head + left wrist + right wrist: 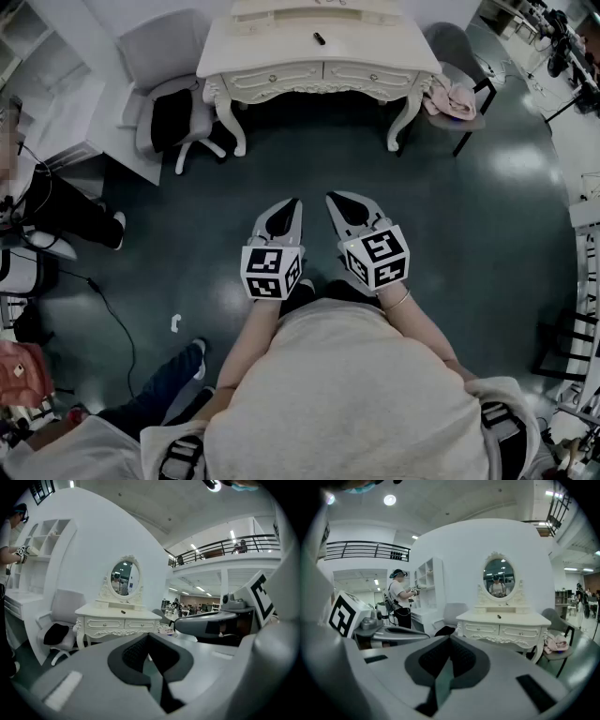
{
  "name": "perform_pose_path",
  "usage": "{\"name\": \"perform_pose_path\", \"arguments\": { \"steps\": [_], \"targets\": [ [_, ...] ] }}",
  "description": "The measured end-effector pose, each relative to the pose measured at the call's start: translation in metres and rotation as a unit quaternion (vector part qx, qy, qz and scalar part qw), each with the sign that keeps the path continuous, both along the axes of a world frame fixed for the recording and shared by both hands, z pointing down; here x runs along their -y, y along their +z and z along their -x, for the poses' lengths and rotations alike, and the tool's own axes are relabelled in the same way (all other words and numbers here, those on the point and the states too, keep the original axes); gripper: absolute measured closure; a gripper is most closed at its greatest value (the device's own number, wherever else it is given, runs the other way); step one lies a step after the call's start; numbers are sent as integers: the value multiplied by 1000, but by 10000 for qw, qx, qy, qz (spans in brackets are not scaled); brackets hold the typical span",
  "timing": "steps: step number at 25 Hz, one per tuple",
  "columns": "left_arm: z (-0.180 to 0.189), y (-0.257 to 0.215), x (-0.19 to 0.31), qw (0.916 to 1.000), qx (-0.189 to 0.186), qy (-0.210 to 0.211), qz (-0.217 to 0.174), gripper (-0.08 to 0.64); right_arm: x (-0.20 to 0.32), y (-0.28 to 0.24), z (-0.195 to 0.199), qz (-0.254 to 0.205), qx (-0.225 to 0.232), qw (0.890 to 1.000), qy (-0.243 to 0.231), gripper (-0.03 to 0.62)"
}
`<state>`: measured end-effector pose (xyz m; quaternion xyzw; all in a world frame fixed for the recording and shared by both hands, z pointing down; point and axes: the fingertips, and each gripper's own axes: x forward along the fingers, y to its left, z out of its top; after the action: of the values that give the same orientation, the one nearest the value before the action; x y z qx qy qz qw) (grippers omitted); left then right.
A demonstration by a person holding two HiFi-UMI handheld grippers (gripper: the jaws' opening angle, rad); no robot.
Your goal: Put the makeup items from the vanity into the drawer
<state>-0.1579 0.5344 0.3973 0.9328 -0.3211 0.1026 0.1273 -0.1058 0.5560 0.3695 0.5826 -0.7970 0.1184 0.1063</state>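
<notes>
A white vanity [319, 42] stands across the dark floor, well ahead of me, with both its drawers [277, 77] closed. One small dark makeup item [320, 38] lies on its top; it also shows in the left gripper view as the item [123, 612] and in the right gripper view as the item [499, 617] below the oval mirror [498, 577]. My left gripper [293, 206] and right gripper [334, 200] hover side by side in front of my body, far short of the vanity. Both are shut with nothing between the jaws.
A grey chair [169, 56] with a black cushion stands left of the vanity. On the right, a chair [455, 94] holds a pink cloth. A person [47, 211] sits at the left by white shelving [56, 112]. A cable [112, 319] runs over the floor.
</notes>
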Motion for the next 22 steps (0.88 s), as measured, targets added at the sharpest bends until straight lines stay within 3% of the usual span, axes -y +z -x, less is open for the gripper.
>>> {"name": "perform_pose_path", "arguments": {
  "steps": [7,12,17,22],
  "targets": [
    [2,-4,8,10000,8,36,-79,551,4,2,-2,18,-39,10000,63,584],
    [10,-4,13,9999,4,88,-98,551,7,0,3,-38,92,9998,188,584],
    [20,0,8,9996,-85,264,-61,551,4,1,9,-238,499,9977,384,584],
    [26,3,11,9994,-110,327,4,551,1,3,17,-200,453,9980,387,584]
  ]
}}
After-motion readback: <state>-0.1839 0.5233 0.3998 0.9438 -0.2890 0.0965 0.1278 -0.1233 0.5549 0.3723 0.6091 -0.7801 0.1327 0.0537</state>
